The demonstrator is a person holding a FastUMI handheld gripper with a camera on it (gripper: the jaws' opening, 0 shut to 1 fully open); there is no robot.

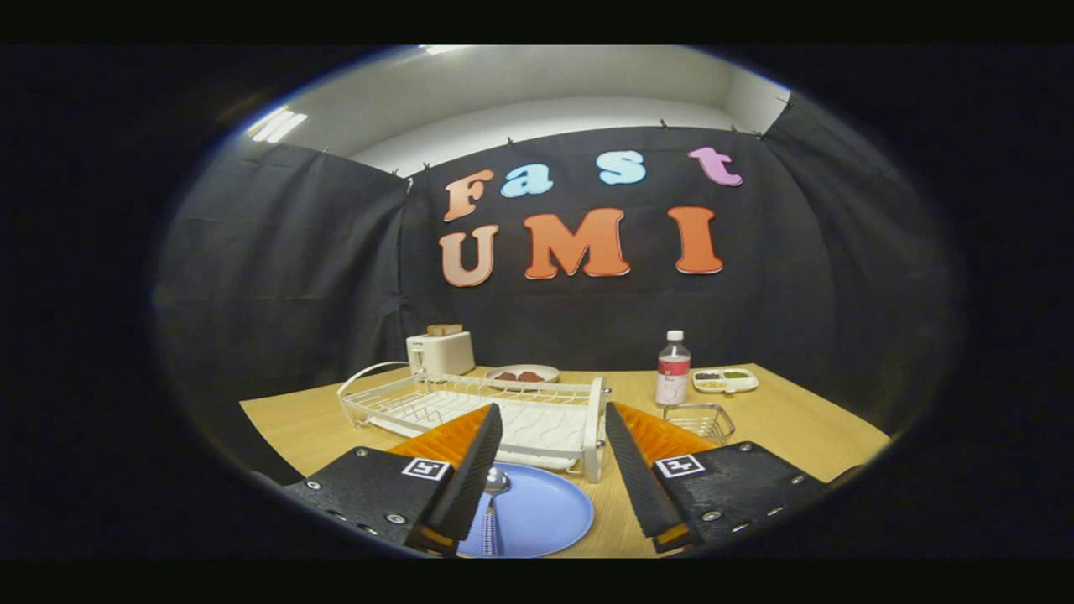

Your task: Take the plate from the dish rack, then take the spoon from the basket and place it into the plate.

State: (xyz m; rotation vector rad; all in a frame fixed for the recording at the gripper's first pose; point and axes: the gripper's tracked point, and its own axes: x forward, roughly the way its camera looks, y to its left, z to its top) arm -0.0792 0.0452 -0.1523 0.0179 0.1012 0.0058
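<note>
Just beyond the released claw [554, 470], dish rack [470, 407], wire basket [701, 419], bottle [672, 369], toaster [440, 352].

Tongs [554, 470] spread wide, nothing between; dish rack [487, 411] just ahead blocks path; basket [701, 419] right.

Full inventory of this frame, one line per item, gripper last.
plate: 1, blue, on the table between the fingers
spoon: 1, silver, lying in the plate
dish rack: 1, white, just beyond the plate
basket: 1, wire, right of the rack
toaster: 1, cream, behind the rack
bottle: 1, clear with red label, beyond the basket
small plate: 1, white, far side
divided tray: 1, white, beside the bottle
table: 1, wooden
gripper: 1, black and orange, open, holding nothing
</note>
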